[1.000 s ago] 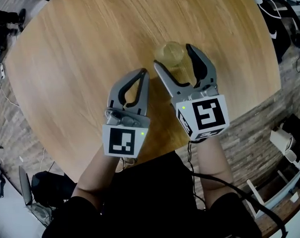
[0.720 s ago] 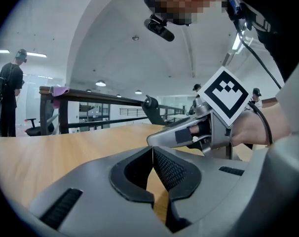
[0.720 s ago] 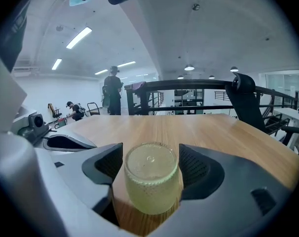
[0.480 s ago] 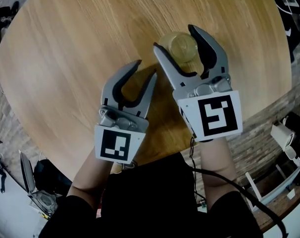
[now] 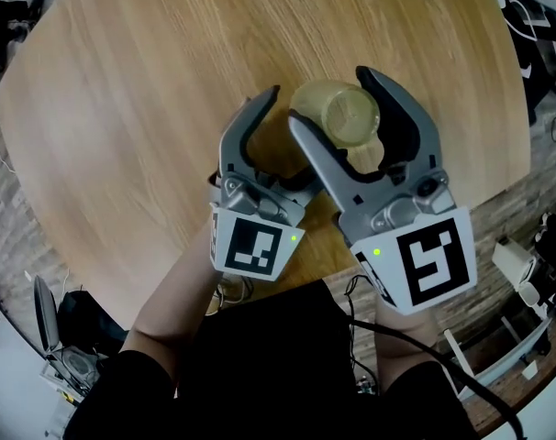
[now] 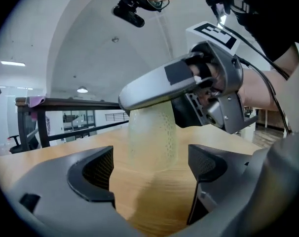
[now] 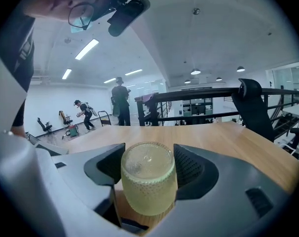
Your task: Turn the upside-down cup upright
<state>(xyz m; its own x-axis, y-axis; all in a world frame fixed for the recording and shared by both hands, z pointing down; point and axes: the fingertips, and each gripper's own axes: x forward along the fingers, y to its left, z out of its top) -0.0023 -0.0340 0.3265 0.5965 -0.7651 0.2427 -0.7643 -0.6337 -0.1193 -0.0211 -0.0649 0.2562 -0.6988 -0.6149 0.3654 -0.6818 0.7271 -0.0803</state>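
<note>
A pale yellow-green textured cup (image 5: 350,113) is upside down, its closed base facing up. My right gripper (image 5: 331,94) is shut on it, pads pressing both sides (image 7: 148,169), and holds it just above the round wooden table (image 5: 122,108). The left gripper (image 5: 283,131) sits close on the cup's left; its jaws are opening and nothing is between them. In the left gripper view the cup (image 6: 152,137) hangs just beyond the spread jaws (image 6: 149,167) under the right gripper's finger (image 6: 159,90). The left gripper's right finger is hidden under the right gripper in the head view.
The table's near edge (image 5: 287,287) runs just behind the grippers. Cables and gear lie on the floor at the right (image 5: 526,273). A black chair (image 7: 253,107) and a railing (image 7: 199,95) stand past the table's far side; people are far off.
The left gripper's jaws went from shut to wide open, and it moved right up beside the cup. The right gripper rose with the cup in its grip.
</note>
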